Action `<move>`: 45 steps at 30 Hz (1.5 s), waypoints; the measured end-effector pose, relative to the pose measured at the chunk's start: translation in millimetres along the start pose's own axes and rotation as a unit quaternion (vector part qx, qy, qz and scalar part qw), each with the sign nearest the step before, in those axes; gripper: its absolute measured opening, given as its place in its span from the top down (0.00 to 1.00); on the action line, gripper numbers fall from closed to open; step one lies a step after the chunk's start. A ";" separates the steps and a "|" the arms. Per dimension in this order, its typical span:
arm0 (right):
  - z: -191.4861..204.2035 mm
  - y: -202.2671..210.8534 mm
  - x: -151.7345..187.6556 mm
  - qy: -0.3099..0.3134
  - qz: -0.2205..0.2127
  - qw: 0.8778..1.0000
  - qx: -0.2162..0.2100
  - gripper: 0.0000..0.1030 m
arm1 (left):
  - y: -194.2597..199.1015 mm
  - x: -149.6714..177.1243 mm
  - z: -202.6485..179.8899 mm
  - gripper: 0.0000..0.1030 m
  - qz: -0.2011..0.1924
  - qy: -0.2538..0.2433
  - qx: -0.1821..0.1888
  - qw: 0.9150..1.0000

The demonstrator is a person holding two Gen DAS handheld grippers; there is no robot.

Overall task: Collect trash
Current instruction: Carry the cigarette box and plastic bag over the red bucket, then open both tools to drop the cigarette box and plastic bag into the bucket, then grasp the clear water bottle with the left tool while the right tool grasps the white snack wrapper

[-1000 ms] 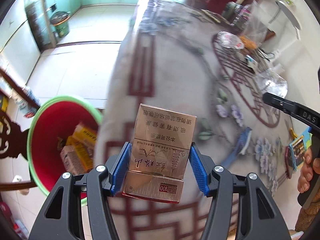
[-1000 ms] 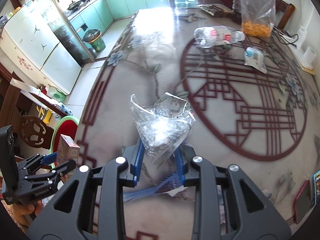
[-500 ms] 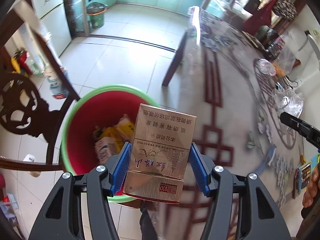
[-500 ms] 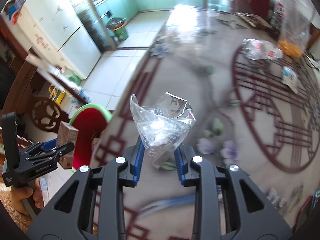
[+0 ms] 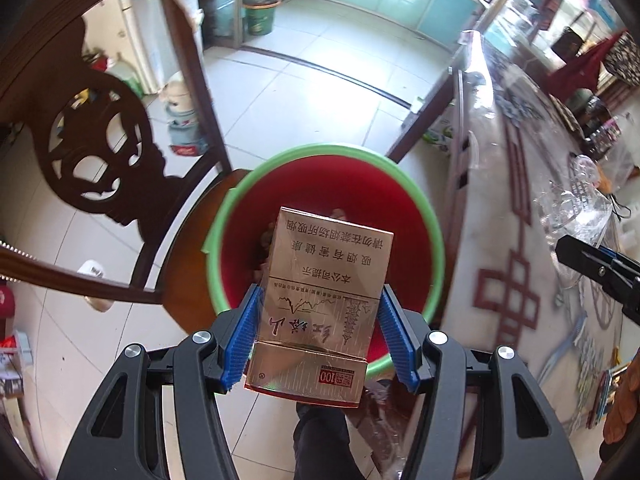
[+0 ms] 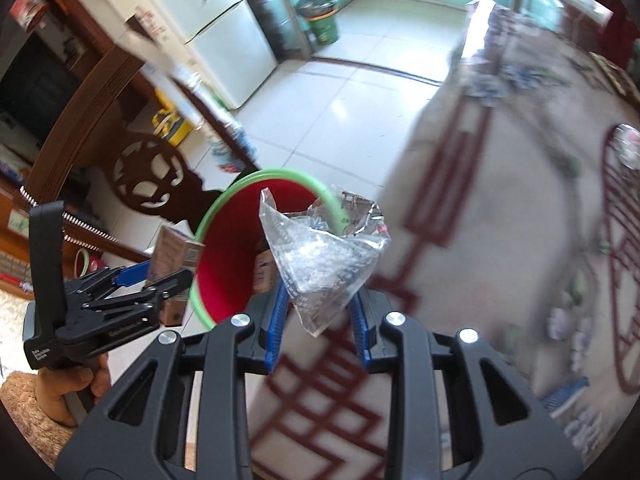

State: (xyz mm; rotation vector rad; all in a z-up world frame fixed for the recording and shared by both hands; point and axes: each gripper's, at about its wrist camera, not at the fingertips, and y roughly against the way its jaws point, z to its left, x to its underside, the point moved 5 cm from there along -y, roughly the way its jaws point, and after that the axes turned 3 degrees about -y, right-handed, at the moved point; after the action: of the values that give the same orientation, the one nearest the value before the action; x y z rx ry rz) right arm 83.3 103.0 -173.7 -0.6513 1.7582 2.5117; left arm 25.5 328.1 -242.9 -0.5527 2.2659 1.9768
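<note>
The left gripper [image 5: 318,322] has its jaws closed about halfway on a gold cardboard cigarette pack [image 5: 320,304], blue pads pressing its two narrow sides, its long axis running straight out along the fingers. Seen from the left wrist, the pack hangs directly over the mouth of the red plastic bucket with a green rim [image 5: 434,240], which stands on the tiled floor beside the patterned surface [image 5: 500,240]. The right gripper [image 6: 320,326] has its jaws nearly together, pinching a crumpled clear plastic wrapper [image 6: 324,256]; from that wrist the wrapper sits over the bucket's near rim, toward the surface's edge. The left hand is judged better placed, so its pack looks ready to drop first.
</note>
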 end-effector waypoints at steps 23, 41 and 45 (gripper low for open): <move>40.6 -18.4 -9.0 0.050 0.020 0.999 -0.009 0.72 | -10.3 -5.1 10.4 0.46 0.013 0.006 0.005 1.000; 29.3 -2.9 -10.2 0.038 -0.001 0.999 -0.006 0.36 | -8.5 -6.6 12.1 0.29 0.011 0.016 0.002 1.000; 5.3 8.6 -8.8 0.010 -0.015 1.000 0.007 0.31 | -7.5 -11.4 -1.1 0.29 0.005 0.002 0.007 1.000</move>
State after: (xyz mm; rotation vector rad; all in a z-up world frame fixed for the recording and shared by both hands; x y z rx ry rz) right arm 87.6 106.6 -161.5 -0.7002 1.7569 2.4793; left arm 38.7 328.7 -246.4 -0.5461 2.2878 1.9645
